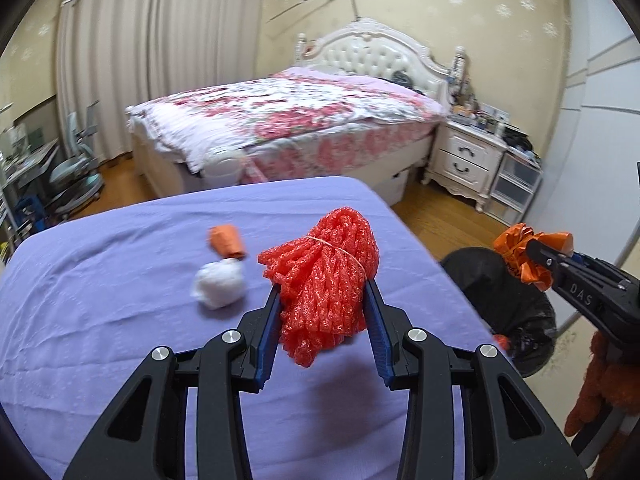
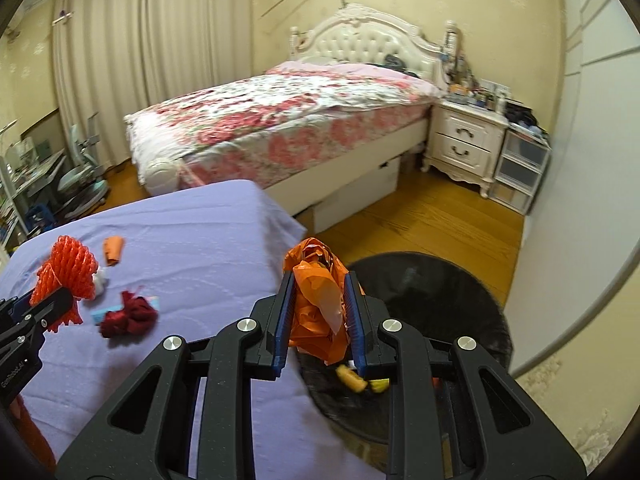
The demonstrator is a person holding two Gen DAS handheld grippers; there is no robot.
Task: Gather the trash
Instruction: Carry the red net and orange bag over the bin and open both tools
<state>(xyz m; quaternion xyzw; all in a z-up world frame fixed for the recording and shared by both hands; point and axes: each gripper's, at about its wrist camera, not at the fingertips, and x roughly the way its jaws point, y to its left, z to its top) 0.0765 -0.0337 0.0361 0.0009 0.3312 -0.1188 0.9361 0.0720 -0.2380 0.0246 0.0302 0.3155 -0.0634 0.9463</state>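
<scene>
My left gripper point(image 1: 322, 286) is shut on a bundle of red foam netting point(image 1: 324, 280) tied with a rubber band, held above the purple-covered table point(image 1: 120, 300). That netting point(image 2: 66, 268) also shows at the left of the right wrist view. My right gripper point(image 2: 318, 276) is shut on a crumpled orange plastic bag point(image 2: 316, 304) at the table's right edge, beside a black-lined bin point(image 2: 432, 312). On the cloth lie a white paper ball point(image 1: 219, 286), an orange scrap point(image 1: 226, 242), and a dark red crumpled piece point(image 2: 128, 314) on a light blue bit.
The bin point(image 1: 508, 296) stands on the wooden floor right of the table, with yellow scraps point(image 2: 362, 382) inside. Behind are a floral bed point(image 1: 288, 120), a white nightstand point(image 1: 466, 160), plastic drawers point(image 1: 516, 184), and a chair point(image 1: 76, 168) at the left.
</scene>
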